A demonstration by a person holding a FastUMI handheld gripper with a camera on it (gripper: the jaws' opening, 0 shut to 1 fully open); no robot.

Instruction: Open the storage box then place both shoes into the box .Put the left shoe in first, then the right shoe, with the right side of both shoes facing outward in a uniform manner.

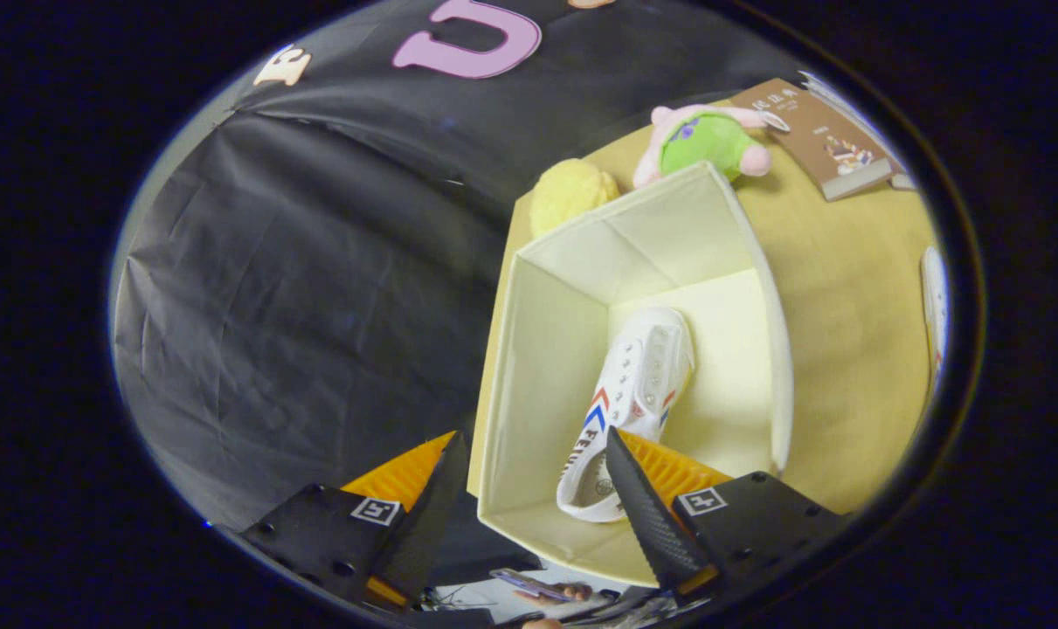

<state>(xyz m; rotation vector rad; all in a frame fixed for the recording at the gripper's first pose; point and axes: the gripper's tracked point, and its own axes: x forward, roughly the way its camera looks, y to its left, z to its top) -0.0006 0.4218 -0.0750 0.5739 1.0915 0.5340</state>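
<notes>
My gripper (pixel 533 472) hangs wide open, empty, over the storage box (pixel 529 367) rim. One white shoe (pixel 638 384) lies inside; free floor beside it.

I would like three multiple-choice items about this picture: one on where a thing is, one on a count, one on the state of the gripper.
1. Where does the white shoe lie?
A. inside the open box
B. on the book
C. on the yellow table beside the box

2. How many shoes are inside the box?
A. none
B. one
C. two

3. How are the fingers of the gripper?
A. shut on the shoe
B. shut on the box wall
C. open, holding nothing

Answers:
1 A, the box walls surround the shoe.
2 B, a single shoe rests on the box floor.
3 C, the fingers stand wide apart with the box's near wall between them, pressing on nothing.
</notes>
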